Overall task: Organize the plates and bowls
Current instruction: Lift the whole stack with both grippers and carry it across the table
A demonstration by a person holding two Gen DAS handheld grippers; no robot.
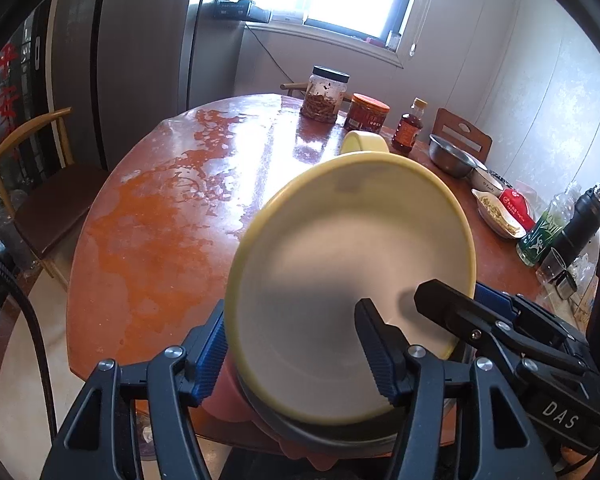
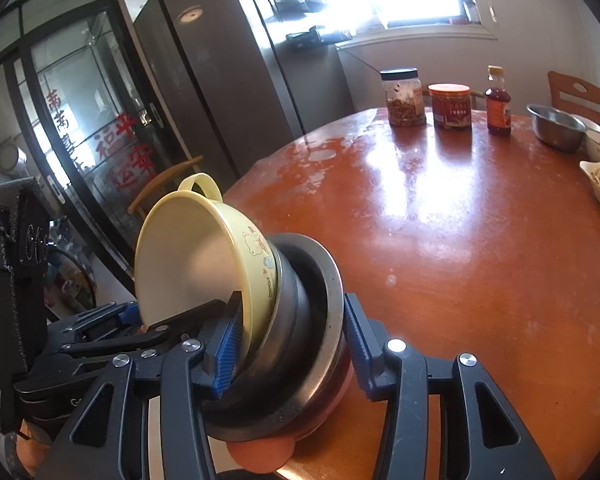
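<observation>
A yellow bowl [image 1: 340, 240] with a loop handle is nested in a stack of steel bowls [image 2: 316, 280], over a pink piece [image 2: 260, 456]. The stack is tilted, at the near edge of the round table [image 2: 460, 240]. My left gripper [image 1: 290, 316] is shut on the stack's near wall, with one finger inside the yellow bowl and one outside. My right gripper [image 2: 292, 304] is clamped on the opposite wall the same way, its outer pad against the steel rim. Each gripper shows in the other's view: the right gripper [image 1: 456, 296] and the left gripper [image 2: 168, 316].
At the table's far side stand a clear jar [image 1: 326, 94], a red tub [image 1: 366, 114] and a sauce bottle [image 1: 410, 126]. A steel bowl [image 1: 452, 156], dishes of food [image 1: 496, 212] and bottles [image 1: 580, 224] line the right. A chair [image 1: 40, 200] and a fridge [image 2: 236, 60] are left.
</observation>
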